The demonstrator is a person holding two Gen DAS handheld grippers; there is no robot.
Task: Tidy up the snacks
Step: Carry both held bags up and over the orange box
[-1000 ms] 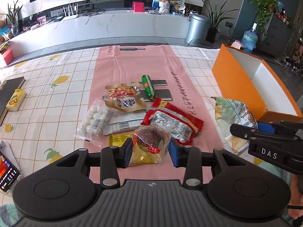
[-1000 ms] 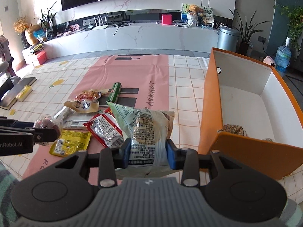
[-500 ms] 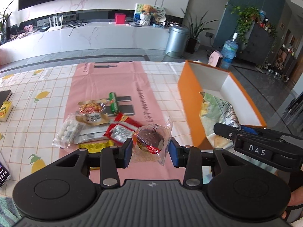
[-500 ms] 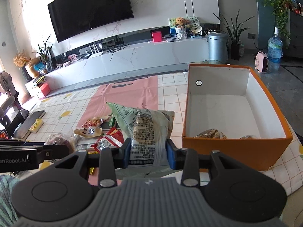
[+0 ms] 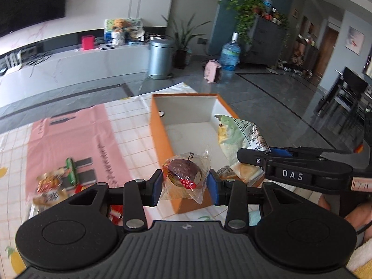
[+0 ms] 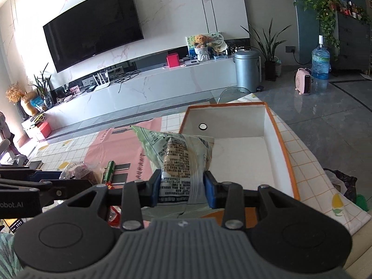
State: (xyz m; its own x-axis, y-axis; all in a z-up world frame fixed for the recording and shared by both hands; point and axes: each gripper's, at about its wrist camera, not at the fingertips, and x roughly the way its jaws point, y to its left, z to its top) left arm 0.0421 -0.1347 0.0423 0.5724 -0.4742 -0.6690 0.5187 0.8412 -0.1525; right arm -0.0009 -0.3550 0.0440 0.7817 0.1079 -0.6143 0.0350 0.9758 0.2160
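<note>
Over the checked tablecloth (image 6: 309, 160) and its pink mat (image 5: 69, 144), the orange box (image 6: 282, 144) sits open. The right gripper (image 6: 182, 191) is clamped on a green snack bag (image 6: 179, 158) at the box's near end; the left gripper (image 5: 184, 186), partly closed, pinches a wrapped chocolate cake (image 5: 184, 169) over the box's near wall.

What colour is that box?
The box is orange outside, white inside; clearest in the right wrist view.
</note>
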